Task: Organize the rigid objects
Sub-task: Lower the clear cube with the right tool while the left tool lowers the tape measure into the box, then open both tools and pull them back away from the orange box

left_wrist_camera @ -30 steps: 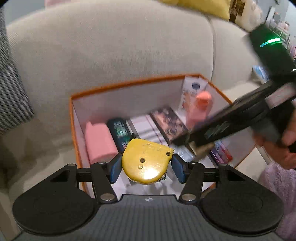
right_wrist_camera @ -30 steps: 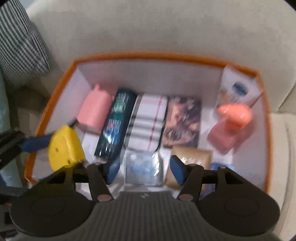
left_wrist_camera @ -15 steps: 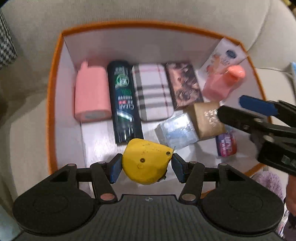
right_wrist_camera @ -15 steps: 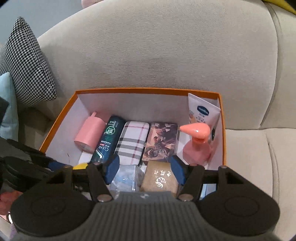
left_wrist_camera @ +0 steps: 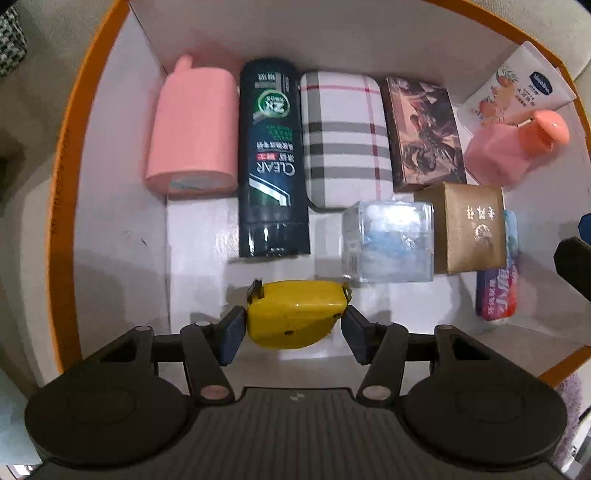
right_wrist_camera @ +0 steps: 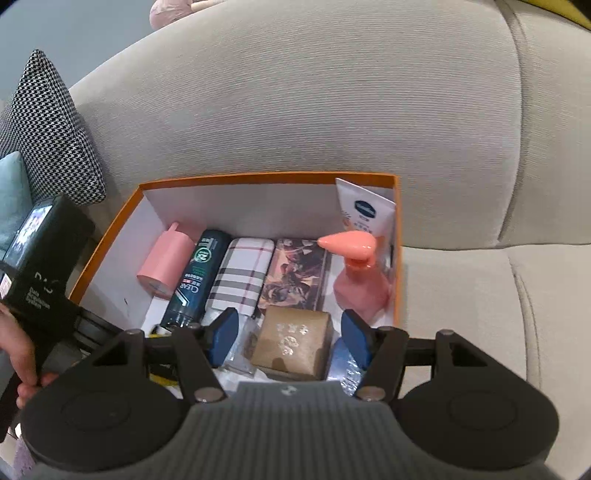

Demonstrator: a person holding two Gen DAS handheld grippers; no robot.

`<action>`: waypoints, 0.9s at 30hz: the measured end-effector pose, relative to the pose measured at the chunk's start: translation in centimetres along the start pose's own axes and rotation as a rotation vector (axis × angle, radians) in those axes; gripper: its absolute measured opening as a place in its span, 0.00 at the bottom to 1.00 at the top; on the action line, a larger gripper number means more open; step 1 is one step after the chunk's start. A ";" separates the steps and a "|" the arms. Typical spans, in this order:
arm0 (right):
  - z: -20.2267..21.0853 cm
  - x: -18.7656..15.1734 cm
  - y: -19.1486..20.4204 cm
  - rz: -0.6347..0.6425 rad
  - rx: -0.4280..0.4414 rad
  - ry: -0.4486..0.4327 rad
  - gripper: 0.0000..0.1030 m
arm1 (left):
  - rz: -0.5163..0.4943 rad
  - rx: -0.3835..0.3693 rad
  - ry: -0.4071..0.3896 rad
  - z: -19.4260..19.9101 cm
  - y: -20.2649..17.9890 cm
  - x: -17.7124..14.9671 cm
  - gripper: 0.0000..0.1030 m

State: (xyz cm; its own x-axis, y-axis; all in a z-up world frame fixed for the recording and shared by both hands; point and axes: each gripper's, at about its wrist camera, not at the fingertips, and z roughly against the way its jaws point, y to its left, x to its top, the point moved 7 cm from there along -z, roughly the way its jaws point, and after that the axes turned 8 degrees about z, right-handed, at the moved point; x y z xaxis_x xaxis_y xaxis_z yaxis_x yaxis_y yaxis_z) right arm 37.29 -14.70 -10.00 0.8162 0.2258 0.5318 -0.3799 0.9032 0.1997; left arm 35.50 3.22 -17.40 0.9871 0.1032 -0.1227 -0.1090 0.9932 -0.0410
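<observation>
Left wrist view: left gripper (left_wrist_camera: 293, 328) jaws clench the yellow tape measure (left_wrist_camera: 295, 317), long axis crosswise, above bare box (left_wrist_camera: 64, 192) floor; right jaws empty.

Right wrist view:
- Beige sofa (right_wrist_camera: 295, 110): ribbed fabric. The backrest fills the upper half of the frame.
- Seat (right_wrist_camera: 461, 295), same fabric, at right centre. A seam runs down it near the right edge.
- Houndstooth cushion (right_wrist_camera: 48, 125), black and white, upper left, leaning on the backrest.
- Teal cushion (right_wrist_camera: 11, 192) at the left edge, just below the houndstooth one and touching it.
- Pink soft thing (right_wrist_camera: 170, 9) behind the backrest at the top edge; cannot tell what it is.
- Yellow patch (right_wrist_camera: 576, 11) in the top right corner.

Left wrist view:
- Purple fuzzy fabric (left_wrist_camera: 569, 406) at the lower right edge, mostly hidden.
</observation>
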 end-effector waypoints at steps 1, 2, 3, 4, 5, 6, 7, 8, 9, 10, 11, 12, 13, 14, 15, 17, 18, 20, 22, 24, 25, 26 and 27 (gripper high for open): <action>0.1 -0.1 -0.1 0.000 -0.002 0.002 0.61 | 0.001 0.004 0.005 -0.1 0.0 0.0 0.63; 0.2 -0.2 -0.1 0.001 -0.004 0.003 0.61 | 0.003 0.009 0.006 -0.1 0.1 0.1 0.63; 0.2 -0.2 0.0 0.003 -0.003 0.002 0.61 | 0.005 0.011 0.006 -0.2 0.1 0.0 0.63; 0.4 -0.2 0.1 0.007 -0.001 0.001 0.61 | 0.006 0.010 0.008 -0.3 0.1 0.0 0.66; 0.5 -0.3 0.2 0.011 0.002 0.001 0.61 | 0.010 0.008 0.010 -0.3 0.1 0.0 0.66; 0.6 -0.3 0.3 0.014 0.003 0.001 0.61 | 0.017 -0.005 0.009 -0.2 0.2 0.1 0.67; 0.6 -0.3 0.4 0.016 0.003 0.003 0.61 | 0.021 -0.016 0.007 -0.4 0.3 0.2 0.69; 0.6 -0.3 0.5 0.018 0.001 0.006 0.62 | 0.026 -0.023 -0.001 -0.1 0.4 0.3 0.70; 0.6 -0.4 0.5 0.019 -0.004 0.010 0.62 | 0.027 -0.030 -0.009 0.0 0.7 0.4 0.72; 0.6 -0.4 0.5 0.019 -0.008 0.016 0.62 | 0.028 -0.037 -0.015 0.4 0.9 0.4 0.72; 0.6 -0.5 0.5 0.019 -0.011 0.020 0.62 | 0.035 -0.043 -0.022 0.8 1.1 0.4 0.72; 0.6 -0.5 0.6 0.017 -0.013 0.022 0.62 | 0.045 -0.053 -0.032 1.4 1.4 0.4 0.72; 0.8 -0.6 0.7 0.016 -0.017 0.023 0.62 | 0.048 -0.065 -0.041 2.1 1.9 0.2 0.72; 1.0 -0.6 0.7 0.019 -0.020 0.022 0.62 | 0.051 -0.083 -0.054 2.7 2.1 0.0 0.72; 1.3 -0.6 0.9 0.023 -0.022 0.020 0.62 | 0.053 -0.100 -0.072 3.5 2.5 -0.3 0.72; 1.9 -0.5 1.2 0.029 -0.031 0.013 0.62 | 0.047 -0.132 -0.121 5.2 2.9 -1.0 0.73; 2.3 -0.5 1.3 0.031 -0.036 0.009 0.62 | 0.048 -0.147 -0.151 6.4 3.0 -1.3 0.72; 3.2 -0.4 1.7 0.036 -0.042 -0.002 0.63 | 0.021 -0.168 -0.249 9.1 2.9 -2.1 0.72; 4.3 -0.4 2.1 0.041 -0.047 -0.023 0.65 | -0.001 -0.184 -0.390 11.6 2.7 -3.1 0.73; 5.5 -0.6 2.6 0.048 -0.048 -0.054 0.66 | -0.024 -0.185 -0.522 14.0 2.3 -4.5 0.73; 6.0 -0.7 2.9 0.052 -0.052 -0.067 0.68 | -0.030 -0.183 -0.596 15.0 2.3 -5.5 0.73; 6.5 -0.9 3.2 0.059 -0.052 -0.088 0.70 | -0.033 -0.184 -0.664 15.8 2.2 -6.5 0.73; 7.1 -1.2 3.7 0.069 -0.049 -0.115 0.72 | -0.041 -0.183 -0.719 16.3 1.9 -7.5 0.74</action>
State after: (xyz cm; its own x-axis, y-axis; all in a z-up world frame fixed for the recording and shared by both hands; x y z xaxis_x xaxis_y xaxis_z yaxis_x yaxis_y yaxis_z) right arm 31.80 -14.23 -4.07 0.7326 0.2466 0.6344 -0.4091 0.9045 0.1208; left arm 29.83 5.25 -0.36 0.8174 0.1384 0.5591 -0.0264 0.9787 -0.2036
